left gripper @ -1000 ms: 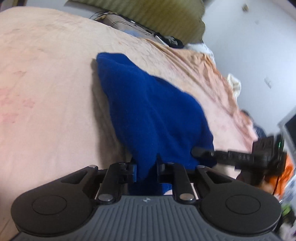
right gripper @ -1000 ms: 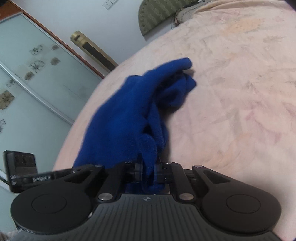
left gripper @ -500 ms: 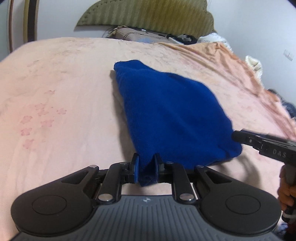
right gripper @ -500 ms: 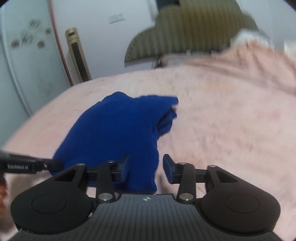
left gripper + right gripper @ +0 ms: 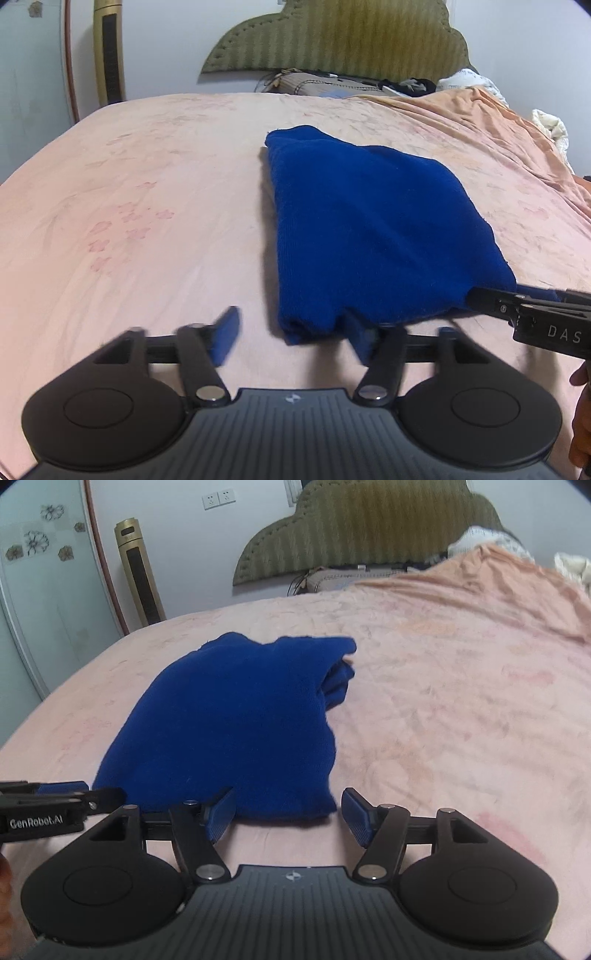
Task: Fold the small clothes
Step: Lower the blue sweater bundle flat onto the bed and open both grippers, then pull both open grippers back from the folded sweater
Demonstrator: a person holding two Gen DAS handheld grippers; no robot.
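Left wrist view: our left gripper (image 5: 293, 334) has its jaws spreading apart, the near corner of the blue garment (image 5: 373, 229) lying loose between the pads. Right wrist view: our right gripper (image 5: 288, 818) is spreading too, the garment's near edge between its pads, unpinched. We see the garment folded on the pink bedsheet (image 5: 147, 192), a green headboard (image 5: 332, 37) far behind.

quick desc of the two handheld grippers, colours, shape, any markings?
Both alike: left gripper and right gripper have matte black ribbed bodies, two round side discs, black linkage arms with silver pivot pins, blue ribbed finger pads. Small logo mid-body. Side lettering: "GenRobot.AI" on the left, "DAS" on the right.
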